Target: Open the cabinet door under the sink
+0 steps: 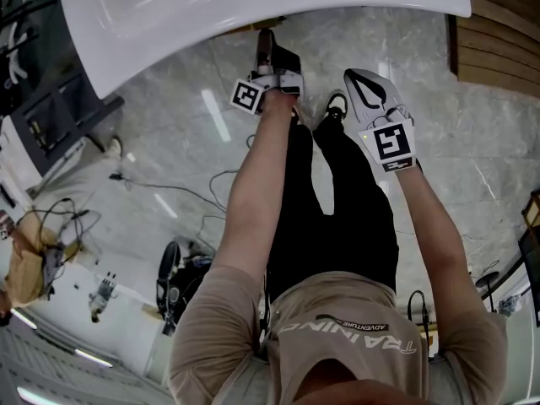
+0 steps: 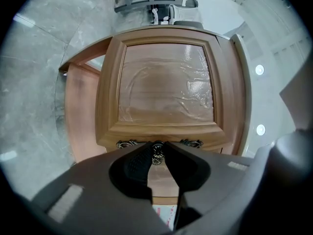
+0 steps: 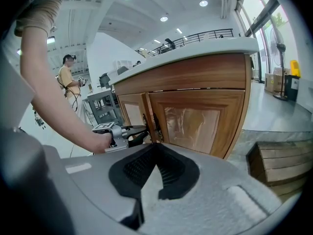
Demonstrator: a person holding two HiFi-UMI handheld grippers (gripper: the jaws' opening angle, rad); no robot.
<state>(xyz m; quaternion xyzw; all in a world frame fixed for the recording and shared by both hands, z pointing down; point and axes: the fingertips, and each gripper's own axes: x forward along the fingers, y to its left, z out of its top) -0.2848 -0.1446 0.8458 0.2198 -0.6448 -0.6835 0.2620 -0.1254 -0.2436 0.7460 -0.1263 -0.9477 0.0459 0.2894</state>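
Ahead of the grey, black-padded left gripper point(image 2: 157, 147), the cabinet door point(image 2: 166, 82) is showing warm brown wood, its handle point(image 2: 191, 143) dark scrollwork.

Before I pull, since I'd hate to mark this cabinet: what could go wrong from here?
The left gripper pinches the dark ornate metal handle of the brown wooden cabinet door only at its tips; a pull might slip off.
The white sink rim hangs just above that gripper; lifting could knock it.
The person's black-trousered legs stand close in front; the swinging door may hit them.
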